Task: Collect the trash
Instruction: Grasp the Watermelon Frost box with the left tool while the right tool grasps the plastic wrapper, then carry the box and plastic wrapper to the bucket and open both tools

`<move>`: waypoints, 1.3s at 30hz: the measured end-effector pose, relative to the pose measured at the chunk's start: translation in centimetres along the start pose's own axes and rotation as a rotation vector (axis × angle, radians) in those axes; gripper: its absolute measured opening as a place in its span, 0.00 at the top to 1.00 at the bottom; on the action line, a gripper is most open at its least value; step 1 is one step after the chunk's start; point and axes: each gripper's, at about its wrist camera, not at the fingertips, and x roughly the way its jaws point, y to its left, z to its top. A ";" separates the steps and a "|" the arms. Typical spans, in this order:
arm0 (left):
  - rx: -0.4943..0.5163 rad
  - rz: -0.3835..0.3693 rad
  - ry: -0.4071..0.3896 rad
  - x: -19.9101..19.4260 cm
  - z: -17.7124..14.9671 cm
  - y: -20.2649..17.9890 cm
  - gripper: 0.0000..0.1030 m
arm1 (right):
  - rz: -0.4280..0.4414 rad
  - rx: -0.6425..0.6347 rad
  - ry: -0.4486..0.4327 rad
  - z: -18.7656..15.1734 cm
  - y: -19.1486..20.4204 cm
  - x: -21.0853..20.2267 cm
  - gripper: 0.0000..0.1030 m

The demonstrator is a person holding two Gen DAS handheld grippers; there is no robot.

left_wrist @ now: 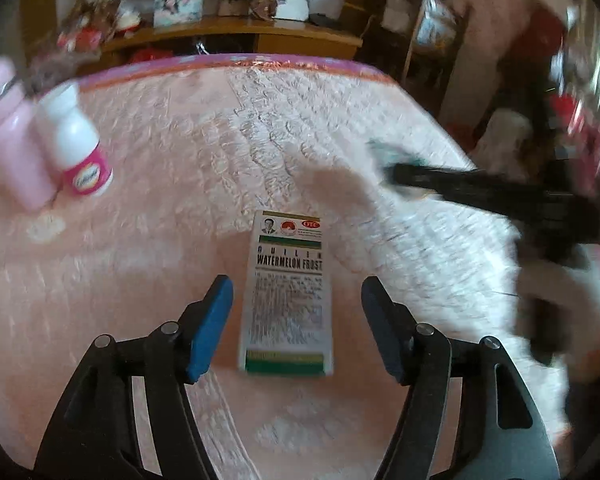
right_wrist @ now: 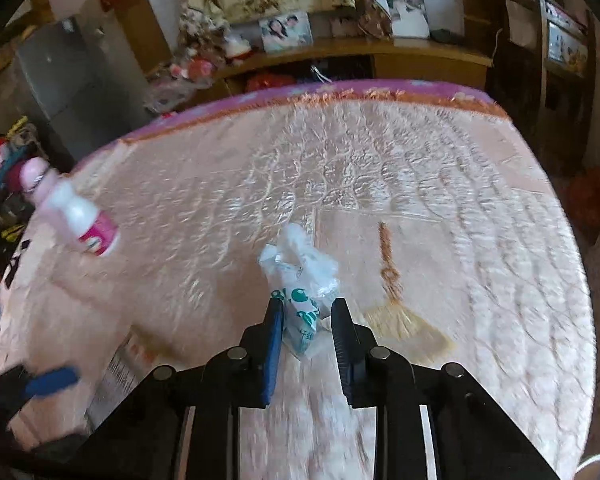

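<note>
Two grippers: my left gripper [left_wrist: 296,328] spread wide over the box [left_wrist: 286,296], long axis near-to-far; right gripper [right_wrist: 306,344] pinched the plastic bag [right_wrist: 300,280].

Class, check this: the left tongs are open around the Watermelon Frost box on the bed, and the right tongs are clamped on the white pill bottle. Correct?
Not quite. The right tongs grip a crumpled plastic bag, as the right wrist view shows; the white pill bottle lies untouched. The left tongs do straddle the box.
</note>
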 end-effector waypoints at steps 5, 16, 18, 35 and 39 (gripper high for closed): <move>0.009 0.065 0.066 3.3 -0.1 -0.3 0.36 | 0.019 -0.023 -0.029 -3.4 -0.7 -4.7 0.77; -0.047 0.025 0.001 -0.1 -2.3 -2.0 0.51 | 0.025 0.008 -0.061 -9.2 -1.1 -9.4 0.77; -0.035 0.008 -0.005 -1.1 -2.9 -3.4 0.50 | 0.014 0.016 -0.062 -10.4 -1.4 -10.3 0.77; 0.163 -0.138 -0.021 -4.7 -6.5 -18.3 0.50 | -0.137 0.194 -0.130 -20.7 -7.7 -21.9 0.77; 0.202 -0.160 -0.022 -4.9 -7.1 -21.0 0.50 | -0.185 0.230 -0.137 -22.8 -9.5 -24.0 0.77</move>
